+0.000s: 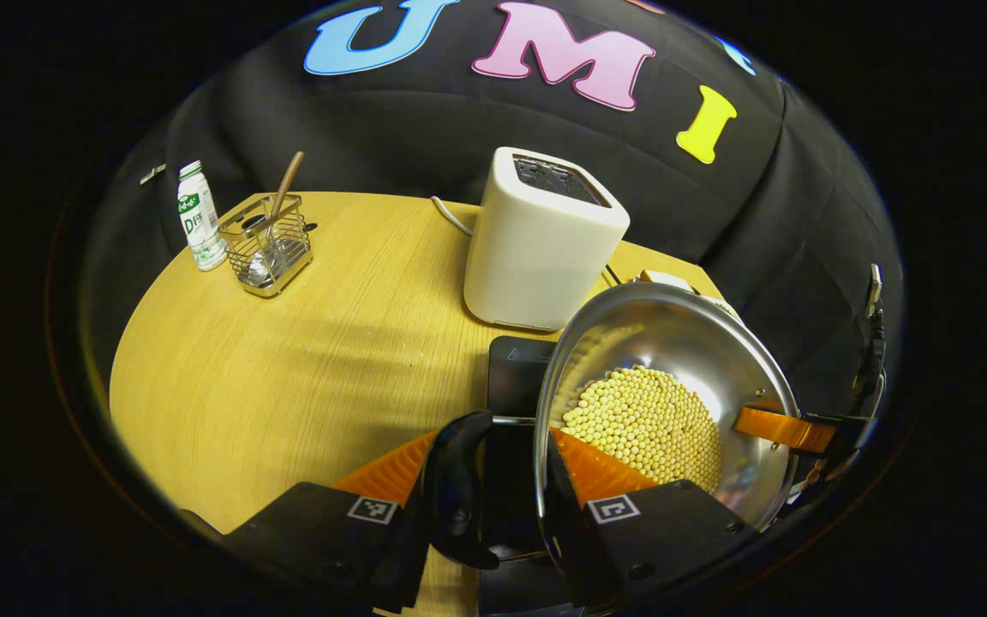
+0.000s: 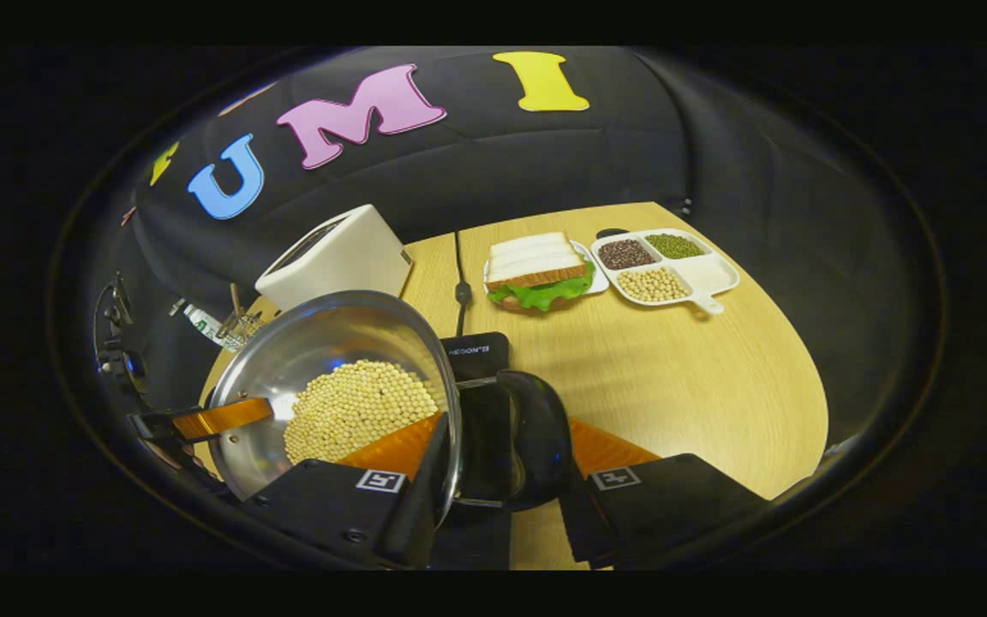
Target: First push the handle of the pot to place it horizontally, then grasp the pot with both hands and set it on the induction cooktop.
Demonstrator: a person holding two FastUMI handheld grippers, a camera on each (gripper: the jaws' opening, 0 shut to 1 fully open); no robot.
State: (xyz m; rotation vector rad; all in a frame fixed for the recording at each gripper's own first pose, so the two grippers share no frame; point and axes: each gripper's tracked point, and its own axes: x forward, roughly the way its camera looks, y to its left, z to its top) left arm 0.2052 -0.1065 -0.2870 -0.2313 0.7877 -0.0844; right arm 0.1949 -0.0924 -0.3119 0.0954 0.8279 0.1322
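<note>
A shiny steel pot [image 1: 673,343] with a heap of pale soybeans [image 1: 643,424] hangs between both grippers, over the black induction cooktop [image 1: 515,368]. My left gripper [image 1: 495,439] is shut across the pot's near black loop handle [image 1: 457,488] and rim, one finger inside the pot. On the far rim the right gripper [image 1: 789,428] clamps the opposite side. In the right gripper view, my right gripper [image 2: 506,424] is shut across the other black handle [image 2: 536,437] and the rim of the pot [image 2: 331,338]; the cooktop [image 2: 478,353] lies just behind. Whether the pot touches the cooktop I cannot tell.
A white toaster [image 1: 536,240] stands right behind the cooktop. At the far left are a small bottle [image 1: 200,218] and a wire basket [image 1: 269,244] with a spoon. To the right lie a sandwich plate [image 2: 538,270], a divided tray [image 2: 712,274] of beans and a cable [image 2: 459,287].
</note>
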